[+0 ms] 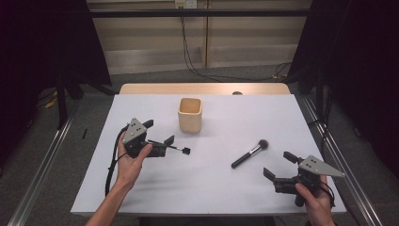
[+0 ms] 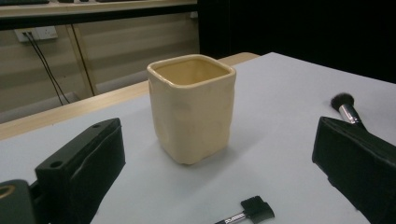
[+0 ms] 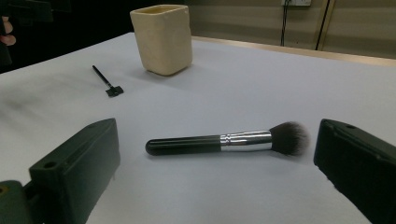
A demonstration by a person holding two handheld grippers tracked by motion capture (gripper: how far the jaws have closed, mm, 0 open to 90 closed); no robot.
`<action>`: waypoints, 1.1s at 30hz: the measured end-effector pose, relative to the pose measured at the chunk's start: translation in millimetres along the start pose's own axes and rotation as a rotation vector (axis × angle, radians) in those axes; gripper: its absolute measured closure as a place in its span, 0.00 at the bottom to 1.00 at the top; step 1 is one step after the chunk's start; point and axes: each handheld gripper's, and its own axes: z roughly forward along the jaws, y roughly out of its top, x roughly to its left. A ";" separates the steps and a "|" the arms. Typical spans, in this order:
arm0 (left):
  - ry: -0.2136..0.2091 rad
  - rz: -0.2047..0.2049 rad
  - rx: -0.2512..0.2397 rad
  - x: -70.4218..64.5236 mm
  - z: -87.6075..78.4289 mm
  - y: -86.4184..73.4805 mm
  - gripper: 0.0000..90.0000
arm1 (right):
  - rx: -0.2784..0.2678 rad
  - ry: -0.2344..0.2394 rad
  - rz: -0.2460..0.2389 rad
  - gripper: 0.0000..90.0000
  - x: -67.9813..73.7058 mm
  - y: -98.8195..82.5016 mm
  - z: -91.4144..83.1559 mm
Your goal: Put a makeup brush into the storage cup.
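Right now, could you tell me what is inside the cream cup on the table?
The cream cup shows only bare inner walls near its rim; nothing sticks out. Its bottom is hidden by its own walls.

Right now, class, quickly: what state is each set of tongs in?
Left tongs: open, holding nothing, facing the cream cup.
Right tongs: open, holding nothing, jaws either side of the makeup brush lying ahead.
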 end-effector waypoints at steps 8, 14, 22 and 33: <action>0.015 0.011 0.014 6.2 9.6 6.1 0.03 | 0.003 0.001 -0.001 0.00 -0.1 -0.1 0.3; -0.006 0.013 0.031 5.7 16.7 5.0 0.02 | 0.002 -0.002 -0.002 0.00 -0.7 -0.2 0.2; 0.000 -0.002 0.145 9.8 24.2 7.2 0.01 | 0.006 -0.001 -0.004 0.00 -0.8 -0.4 0.5; -0.047 0.106 0.294 11.0 24.5 17.1 0.02 | 0.008 0.001 -0.005 0.00 -0.2 -0.3 0.5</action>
